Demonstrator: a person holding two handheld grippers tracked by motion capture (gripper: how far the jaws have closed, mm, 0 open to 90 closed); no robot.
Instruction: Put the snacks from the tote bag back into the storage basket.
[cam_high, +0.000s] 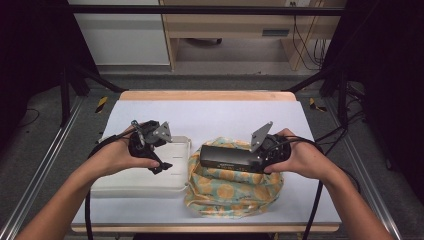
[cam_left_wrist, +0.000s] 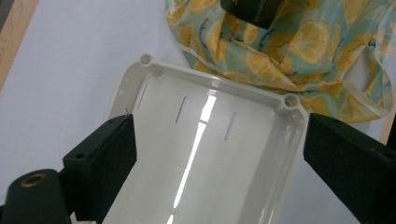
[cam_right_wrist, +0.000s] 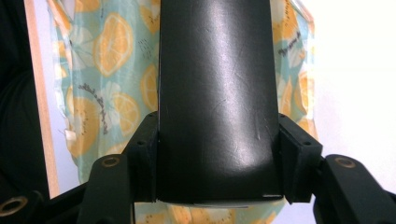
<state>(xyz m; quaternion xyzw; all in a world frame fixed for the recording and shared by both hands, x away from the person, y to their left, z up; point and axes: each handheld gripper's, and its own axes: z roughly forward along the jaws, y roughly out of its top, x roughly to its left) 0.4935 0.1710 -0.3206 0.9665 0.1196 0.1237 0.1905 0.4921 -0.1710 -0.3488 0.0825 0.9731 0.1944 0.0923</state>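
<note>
Right gripper (cam_high: 262, 152): jaws clamped on the two long sides of a black box (cam_high: 227, 157), near its right end; in the right gripper view the box (cam_right_wrist: 217, 98) runs straight out from between the jaws, glossy top face up. Box held level above a lemon-print cloth (cam_high: 235, 192) bunched on the white table cover (cam_high: 215, 115); whether its underside touches the cloth cannot be told.

Left gripper (cam_high: 150, 150): jaws spread wide, holding nothing, poised over a white tray (cam_high: 145, 182). Left gripper view has the tray (cam_left_wrist: 210, 140) lying open between the two jaws, slots in its floor, corner posts at its far rim.

Key relation: long axis of the box runs left–right across the table, free end pointing at the tray. Tray sits just beside the cloth, to the left of the box, its right rim near the box's free end. Right hand (cam_high: 300, 157) carries the load; left hand (cam_high: 117, 157) is the nearer one to the tray.

Judgement: next move likely a leftward carry along the box's own axis and into the tray
</note>
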